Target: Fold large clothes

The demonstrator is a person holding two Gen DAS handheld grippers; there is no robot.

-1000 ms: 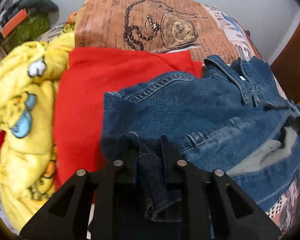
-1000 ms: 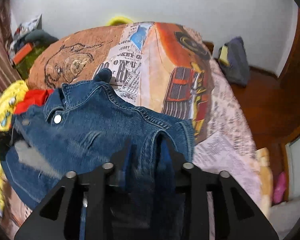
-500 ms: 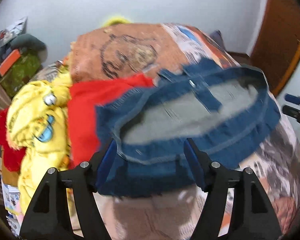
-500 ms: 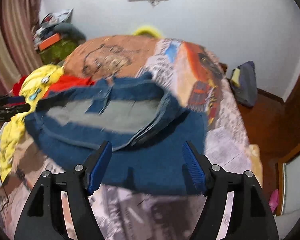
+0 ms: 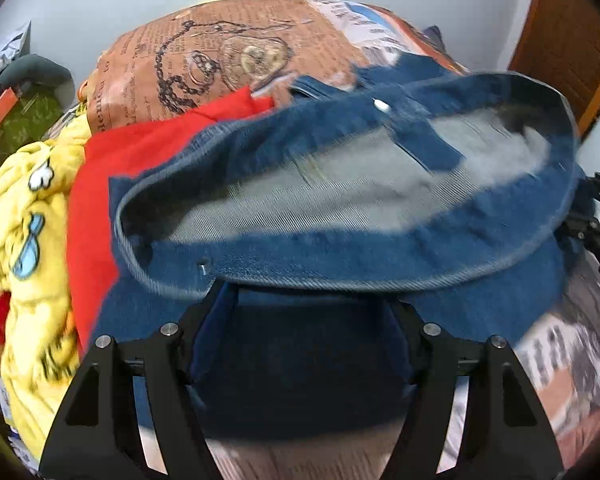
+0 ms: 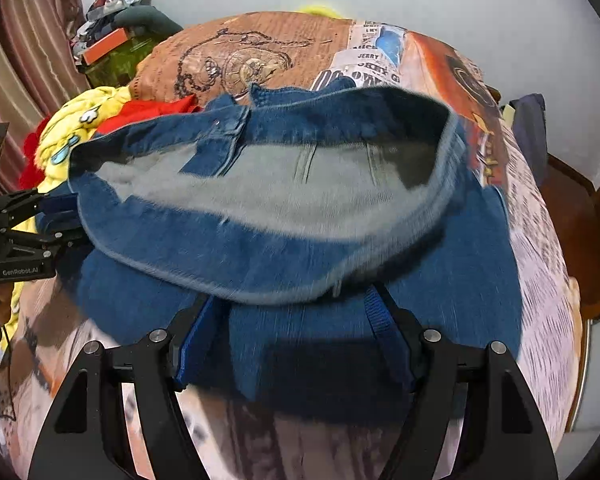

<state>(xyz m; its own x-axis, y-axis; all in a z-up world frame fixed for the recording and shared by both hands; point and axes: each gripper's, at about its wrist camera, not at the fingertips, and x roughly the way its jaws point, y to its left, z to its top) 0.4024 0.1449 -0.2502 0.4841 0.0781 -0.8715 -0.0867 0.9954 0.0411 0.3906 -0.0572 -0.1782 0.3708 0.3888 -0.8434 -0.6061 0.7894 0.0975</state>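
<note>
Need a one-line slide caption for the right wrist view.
Right gripper open above the denim jacket lying on the printed bedspread, left gripper at frame edge.

The denim jacket (image 5: 340, 272) fills the middle of both views, its hem billowing up and blocking the way straight ahead of the left gripper (image 5: 304, 316) and the right gripper (image 6: 296, 312), whose jaws stand apart with nothing pressed between them. At the left of the left wrist view, a red garment (image 5: 96, 200) and a yellow printed blanket (image 5: 28, 248) crowd the bed edge. Bare bedspread (image 6: 284, 40) lies free at the upper middle of the right wrist view, and more along the right edge and bottom. Boxes and clutter (image 6: 116, 44) stand at the upper left.
</note>
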